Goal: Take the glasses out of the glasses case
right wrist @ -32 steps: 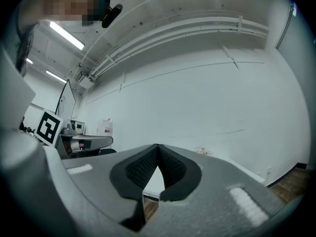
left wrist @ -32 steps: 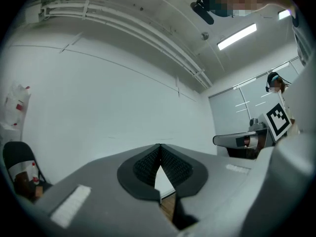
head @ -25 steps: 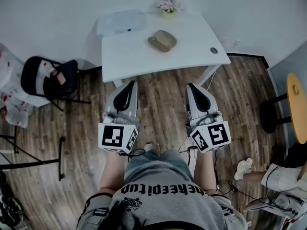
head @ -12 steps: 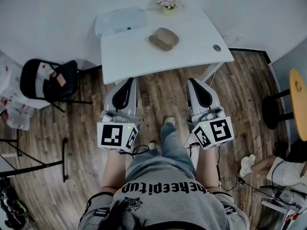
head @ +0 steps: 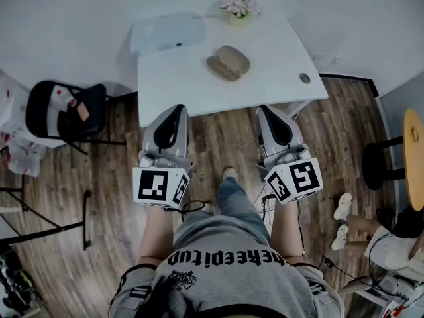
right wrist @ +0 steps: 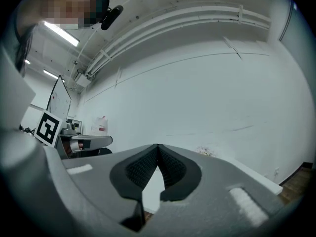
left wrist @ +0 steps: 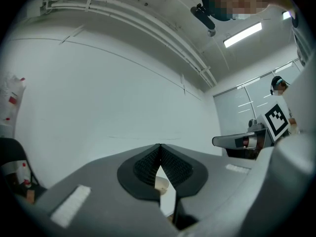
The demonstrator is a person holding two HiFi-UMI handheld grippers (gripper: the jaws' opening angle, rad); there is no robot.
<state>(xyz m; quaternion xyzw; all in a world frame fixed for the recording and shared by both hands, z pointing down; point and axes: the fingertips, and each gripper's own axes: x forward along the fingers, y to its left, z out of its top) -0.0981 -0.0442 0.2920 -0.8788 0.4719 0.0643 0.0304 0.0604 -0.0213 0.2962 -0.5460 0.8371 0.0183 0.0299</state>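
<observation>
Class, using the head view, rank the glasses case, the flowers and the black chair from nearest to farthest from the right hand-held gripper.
1. glasses case, on the white table, just ahead of the right hand-held gripper.
2. flowers, at the table's far edge.
3. black chair, on the floor far to the left.

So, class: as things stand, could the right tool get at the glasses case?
Probably yes. The glasses case lies in the open on the table, with bare tabletop between it and the right tool at the near edge. The tool's jaws are together, so they would have to open first.
</observation>
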